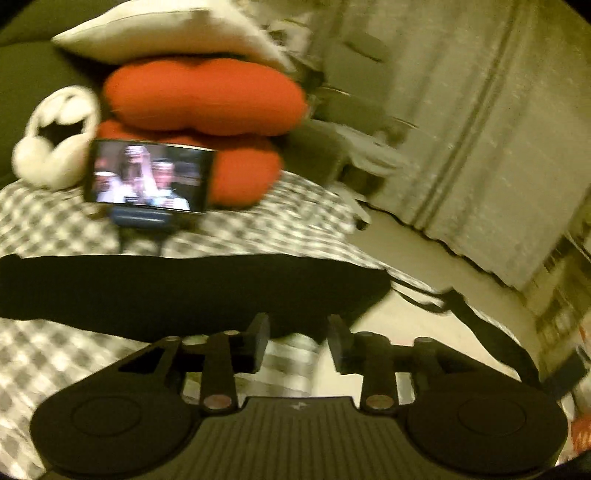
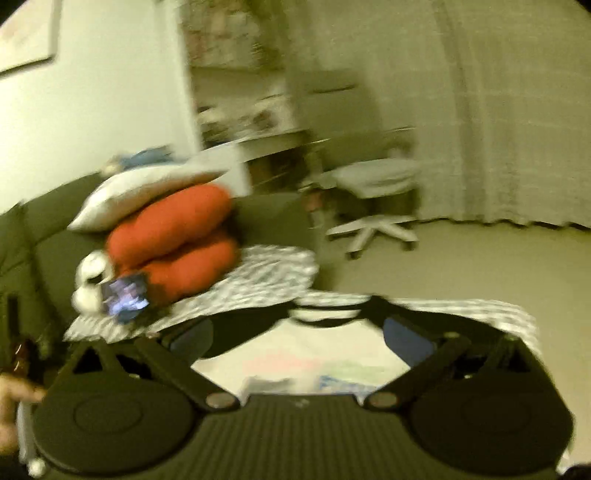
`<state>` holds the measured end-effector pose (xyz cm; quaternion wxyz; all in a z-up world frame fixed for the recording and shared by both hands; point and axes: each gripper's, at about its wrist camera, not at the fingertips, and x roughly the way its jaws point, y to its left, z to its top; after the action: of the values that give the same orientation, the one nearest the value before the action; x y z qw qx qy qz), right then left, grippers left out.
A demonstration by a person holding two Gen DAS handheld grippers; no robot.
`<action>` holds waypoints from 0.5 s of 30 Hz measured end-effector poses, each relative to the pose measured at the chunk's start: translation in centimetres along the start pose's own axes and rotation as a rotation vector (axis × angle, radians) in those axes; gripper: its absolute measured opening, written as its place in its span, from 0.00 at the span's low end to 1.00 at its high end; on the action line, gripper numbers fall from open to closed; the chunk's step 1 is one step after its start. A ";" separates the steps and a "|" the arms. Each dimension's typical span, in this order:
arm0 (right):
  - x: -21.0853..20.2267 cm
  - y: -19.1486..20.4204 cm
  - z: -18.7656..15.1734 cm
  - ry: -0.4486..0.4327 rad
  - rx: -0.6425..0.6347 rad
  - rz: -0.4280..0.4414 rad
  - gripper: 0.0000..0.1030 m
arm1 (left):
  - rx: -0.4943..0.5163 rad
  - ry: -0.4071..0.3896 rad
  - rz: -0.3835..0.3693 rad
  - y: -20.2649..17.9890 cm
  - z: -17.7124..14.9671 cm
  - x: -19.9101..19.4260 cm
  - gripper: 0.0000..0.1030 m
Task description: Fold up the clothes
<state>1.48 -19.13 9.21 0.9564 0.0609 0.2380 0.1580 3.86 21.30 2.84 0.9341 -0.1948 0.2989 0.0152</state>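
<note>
A black garment [image 1: 184,291] lies stretched across the checked sheet [image 1: 55,354] in the left wrist view, blurred by motion. My left gripper [image 1: 300,341] hovers just before its near edge, open, with only sheet and floor showing between the fingers. A thin black strip [image 1: 484,328] trails off to the right over the bed's edge. In the right wrist view a white garment with a faint coloured print [image 2: 314,354] and black edging [image 2: 373,304] lies under my right gripper [image 2: 299,341]. That gripper is wide open, its blue pads [image 2: 408,343] far apart, holding nothing.
A phone [image 1: 147,177] playing video leans on two orange cushions [image 1: 207,96] with a white pillow [image 1: 166,29] on top. White earmuffs [image 1: 55,144] lie beside it. A swivel chair [image 2: 373,225], curtain [image 1: 480,129] and bare floor [image 2: 461,266] are right. A hand [image 2: 14,398] shows lower left.
</note>
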 end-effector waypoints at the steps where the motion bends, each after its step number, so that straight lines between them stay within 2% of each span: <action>1: -0.4 -1.2 0.0 -0.006 0.017 -0.031 1.00 | 0.012 0.011 -0.012 -0.8 -0.3 0.1 0.34; 3: -1.1 -3.9 -0.3 -0.013 0.076 -0.073 1.00 | 0.023 0.037 -0.039 -1.9 -0.9 0.5 0.35; 5: -1.2 -6.9 -0.6 0.002 0.137 -0.057 0.99 | 0.033 0.053 -0.054 -2.9 -1.4 0.8 0.35; 6: -1.3 -8.2 -0.8 0.007 0.152 -0.059 0.95 | 0.042 0.059 -0.055 -3.3 -1.7 0.9 0.35; 8: -0.6 -10.2 -1.2 0.041 0.188 -0.093 0.85 | 0.071 0.068 -0.042 -4.2 -2.2 1.2 0.37; 10: 0.2 -12.2 -1.6 0.087 0.232 -0.129 0.51 | 0.094 0.085 -0.030 -5.0 -2.8 1.9 0.38; 12: 1.3 -13.5 -2.1 0.122 0.252 -0.151 0.41 | 0.115 0.104 -0.020 -5.7 -3.4 2.7 0.38; 15: 3.6 -15.4 -3.0 0.168 0.280 -0.184 0.38 | 0.136 0.124 -0.008 -6.6 -4.0 3.9 0.39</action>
<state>7.32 -32.28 2.07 0.9258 0.1580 0.3412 0.0400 5.80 13.36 -0.04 0.9250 -0.1326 0.3555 -0.0209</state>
